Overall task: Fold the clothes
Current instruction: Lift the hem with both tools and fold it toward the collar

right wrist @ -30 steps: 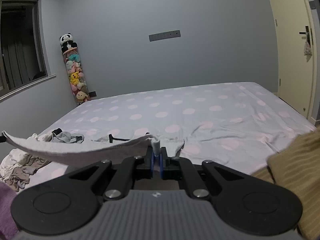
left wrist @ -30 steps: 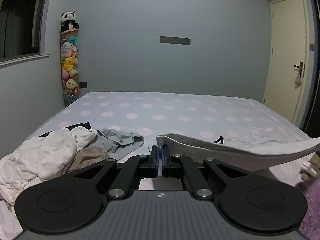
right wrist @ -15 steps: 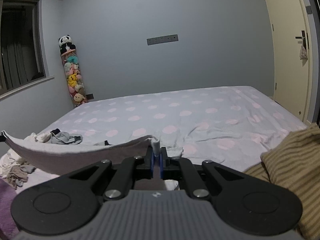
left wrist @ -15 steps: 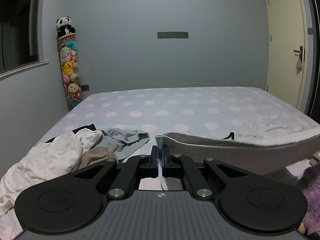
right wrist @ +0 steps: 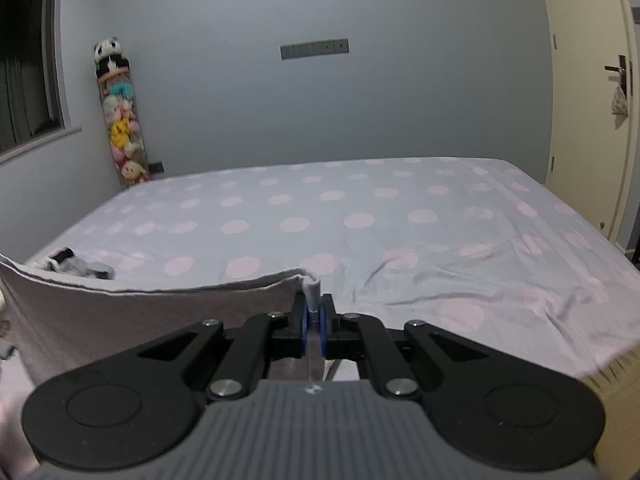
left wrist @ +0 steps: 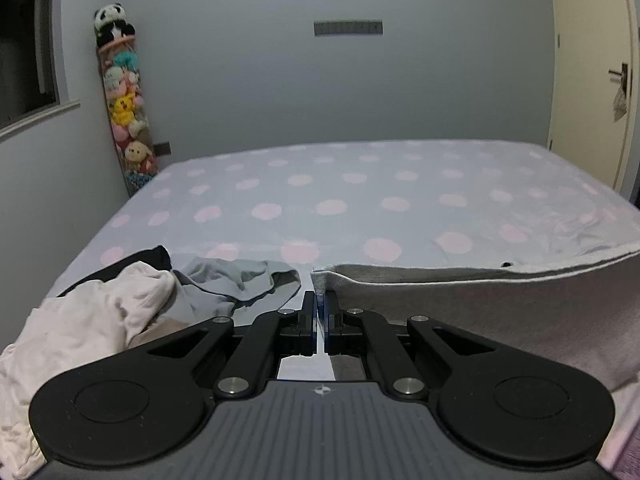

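A grey garment (left wrist: 480, 300) hangs stretched between my two grippers above the near part of the bed. My left gripper (left wrist: 319, 300) is shut on its left corner, and the cloth runs off to the right. In the right wrist view the same grey garment (right wrist: 140, 312) runs off to the left, with my right gripper (right wrist: 314, 304) shut on its right corner. The cloth's lower part is hidden behind the gripper bodies.
The bed (left wrist: 360, 192) has a pale sheet with pink dots. A pile of loose clothes (left wrist: 100, 316), white, grey and black, lies at its near left. A tall tube of plush toys (left wrist: 124, 112) stands in the far left corner. A door (right wrist: 592, 120) is at the right.
Both grippers have moved forward over the bed and a little lower, carrying the grey garment. The striped cushion has left the right wrist view, and the purple cloth has nearly left both views.
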The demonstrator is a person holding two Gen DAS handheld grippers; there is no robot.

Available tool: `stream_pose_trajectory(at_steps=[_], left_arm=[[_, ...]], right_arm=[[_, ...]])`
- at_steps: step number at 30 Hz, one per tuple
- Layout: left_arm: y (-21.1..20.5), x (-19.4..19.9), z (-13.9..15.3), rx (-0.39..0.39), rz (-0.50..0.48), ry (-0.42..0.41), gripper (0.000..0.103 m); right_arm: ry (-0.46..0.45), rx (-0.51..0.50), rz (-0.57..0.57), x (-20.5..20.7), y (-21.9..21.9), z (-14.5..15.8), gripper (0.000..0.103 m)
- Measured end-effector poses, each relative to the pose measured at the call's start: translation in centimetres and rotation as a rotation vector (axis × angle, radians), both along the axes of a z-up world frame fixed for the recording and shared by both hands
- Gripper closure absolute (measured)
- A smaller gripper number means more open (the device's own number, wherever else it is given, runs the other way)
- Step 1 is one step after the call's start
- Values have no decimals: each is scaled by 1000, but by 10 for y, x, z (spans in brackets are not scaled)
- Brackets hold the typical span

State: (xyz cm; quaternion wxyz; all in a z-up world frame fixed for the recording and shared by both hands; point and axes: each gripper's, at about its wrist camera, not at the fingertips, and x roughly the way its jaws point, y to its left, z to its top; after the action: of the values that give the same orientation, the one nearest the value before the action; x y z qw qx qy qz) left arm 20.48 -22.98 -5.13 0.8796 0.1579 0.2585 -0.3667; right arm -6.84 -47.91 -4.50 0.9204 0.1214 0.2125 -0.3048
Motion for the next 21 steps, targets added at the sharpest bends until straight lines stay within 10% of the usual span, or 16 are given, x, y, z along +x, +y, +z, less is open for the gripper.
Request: stream_pose_trajectory(at_steps=[21], left_arm=[[-88, 112, -155, 59, 28, 146, 102]], right_arm=[[170, 126, -141, 143, -106, -149, 95]])
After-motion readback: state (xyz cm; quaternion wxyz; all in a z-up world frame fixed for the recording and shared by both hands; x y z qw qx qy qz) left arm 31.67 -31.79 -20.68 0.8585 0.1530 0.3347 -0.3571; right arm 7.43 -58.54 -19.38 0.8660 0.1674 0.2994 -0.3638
